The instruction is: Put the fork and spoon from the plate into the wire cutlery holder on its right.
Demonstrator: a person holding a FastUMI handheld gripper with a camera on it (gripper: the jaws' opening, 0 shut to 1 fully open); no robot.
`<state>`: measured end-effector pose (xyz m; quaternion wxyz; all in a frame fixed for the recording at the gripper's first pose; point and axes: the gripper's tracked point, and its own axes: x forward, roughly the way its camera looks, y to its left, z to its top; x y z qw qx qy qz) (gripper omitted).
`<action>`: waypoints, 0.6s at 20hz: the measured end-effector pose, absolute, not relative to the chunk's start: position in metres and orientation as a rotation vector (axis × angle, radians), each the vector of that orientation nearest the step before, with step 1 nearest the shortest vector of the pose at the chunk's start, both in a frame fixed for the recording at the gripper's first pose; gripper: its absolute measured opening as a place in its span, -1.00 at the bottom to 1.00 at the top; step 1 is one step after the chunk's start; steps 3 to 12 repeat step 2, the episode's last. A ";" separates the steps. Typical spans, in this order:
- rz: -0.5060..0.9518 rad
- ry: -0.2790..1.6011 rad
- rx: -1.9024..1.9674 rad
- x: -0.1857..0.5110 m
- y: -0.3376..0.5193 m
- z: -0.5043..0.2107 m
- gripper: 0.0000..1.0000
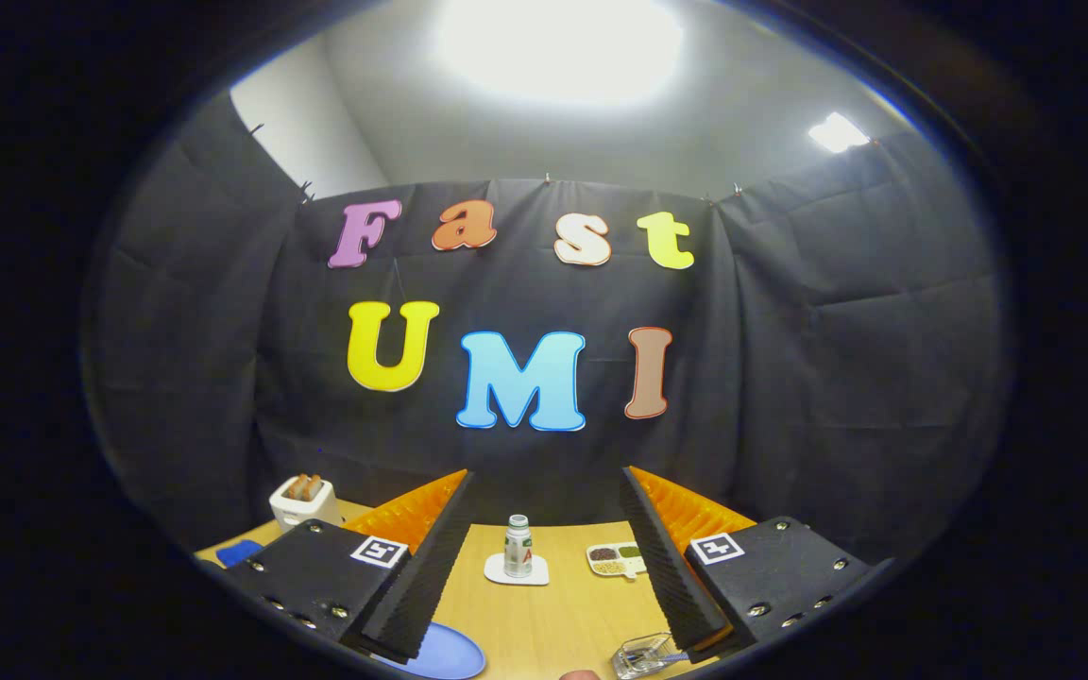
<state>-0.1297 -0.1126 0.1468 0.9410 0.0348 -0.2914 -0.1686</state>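
Tool (544,576) fingers spread wide, gripping nothing, held high and level above the table (553,614). Blue plate (445,654) lies low beneath the left finger; the wire cutlery holder (643,654) sits to its right under the right finger. Fork and spoon can't be made out. Reaching them calls for tipping downward.

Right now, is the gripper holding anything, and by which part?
Nothing is held. The gripper is open, its fingers wide apart above the table, with only a small bottle standing far beyond them.
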 end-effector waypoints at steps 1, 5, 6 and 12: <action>-0.323 -0.567 0.079 -0.121 -0.100 0.143 0.87; -0.306 -0.537 0.092 -0.112 -0.090 0.138 0.87; -0.306 -0.537 0.092 -0.112 -0.090 0.138 0.87; -0.306 -0.537 0.092 -0.112 -0.090 0.138 0.87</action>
